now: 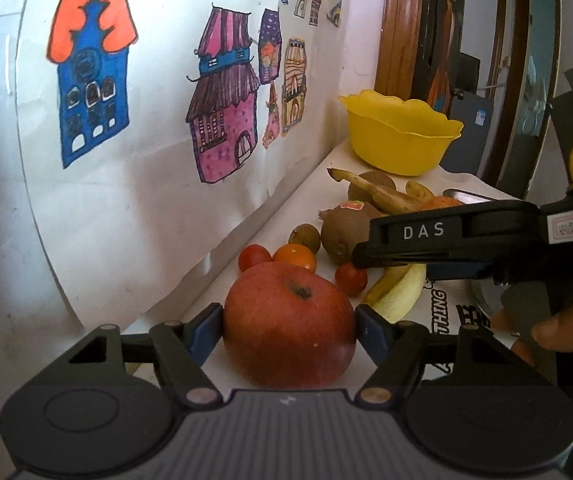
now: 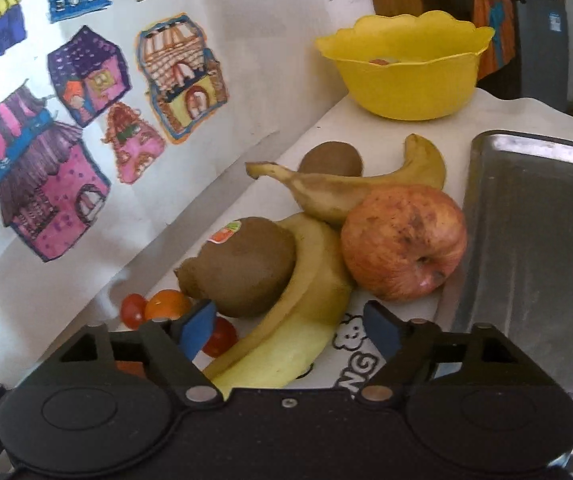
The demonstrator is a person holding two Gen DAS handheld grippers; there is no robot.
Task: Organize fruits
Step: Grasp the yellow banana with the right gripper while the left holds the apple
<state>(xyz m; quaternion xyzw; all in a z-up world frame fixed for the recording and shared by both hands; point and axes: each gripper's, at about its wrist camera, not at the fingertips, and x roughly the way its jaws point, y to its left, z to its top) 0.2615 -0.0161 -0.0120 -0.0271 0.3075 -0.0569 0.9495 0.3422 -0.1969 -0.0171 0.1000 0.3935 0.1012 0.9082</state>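
My left tool (image 1: 288, 330) is clamped on a red apple (image 1: 288, 324), one blue pad on each flank at its widest part, low over the near end of the tabletop (image 1: 318, 172). I judge the apple heavy, firm and a little slick, so this hold across the middle suits it. My right tool (image 2: 288, 330) hangs open just above the near end of a banana (image 2: 286, 320), gripping nothing. The banana looks soft and easily bruised; I would take it gently across its thick middle. Just left of it lie small tomatoes (image 2: 134, 310), light and easy to burst. Beyond are a kiwi (image 2: 242, 266) with a sticker and a blotchy second apple (image 2: 404, 242), then a second banana (image 2: 350, 190) and another kiwi (image 2: 330, 160). A metal tray (image 2: 534, 240) lies to the right. Farthest stands a yellow bowl (image 2: 404, 80), something pale already inside.
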